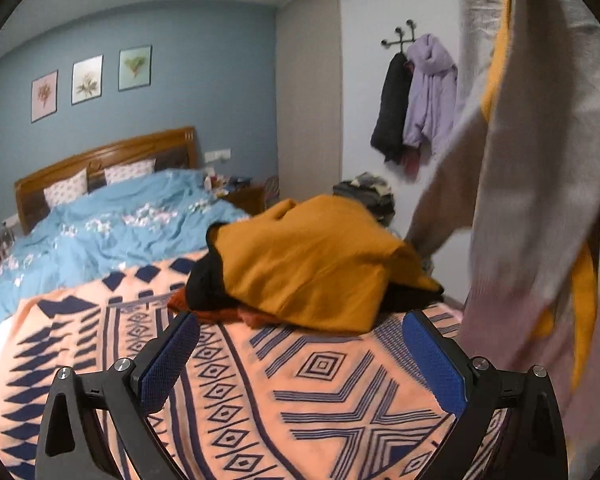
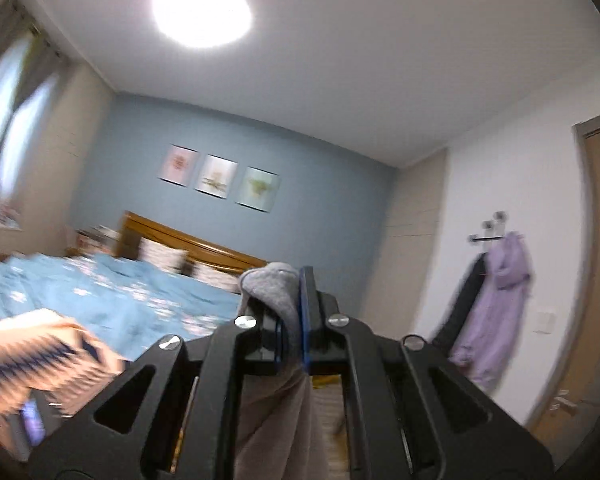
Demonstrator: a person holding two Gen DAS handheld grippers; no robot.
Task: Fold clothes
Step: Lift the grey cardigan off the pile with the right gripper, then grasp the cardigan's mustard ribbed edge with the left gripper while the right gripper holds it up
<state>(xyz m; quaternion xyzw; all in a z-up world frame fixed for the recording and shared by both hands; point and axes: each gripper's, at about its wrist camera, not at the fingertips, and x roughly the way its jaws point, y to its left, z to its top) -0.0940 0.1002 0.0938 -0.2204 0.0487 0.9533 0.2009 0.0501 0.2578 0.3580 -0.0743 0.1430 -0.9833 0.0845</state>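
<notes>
Your left gripper point(image 1: 300, 354) hovering over peach blanket with navy geometric pattern point(image 1: 260, 400), blue-padded jaws spread wide, holding nothing. Your right gripper point(image 2: 294, 320) raised toward ceiling, jaws clamping fold of grey knit garment with mustard-yellow and pink panels point(image 1: 540, 160); garment hanging off bed at blanket's right edge, one sleeve trailing toward heap. Mustard-yellow folded garment point(image 1: 312, 264) lying on black and rust clothes at blanket's far edge. Light-blue floral duvet point(image 1: 100, 224) lying beyond, toward wooden headboard point(image 1: 108, 160).
</notes>
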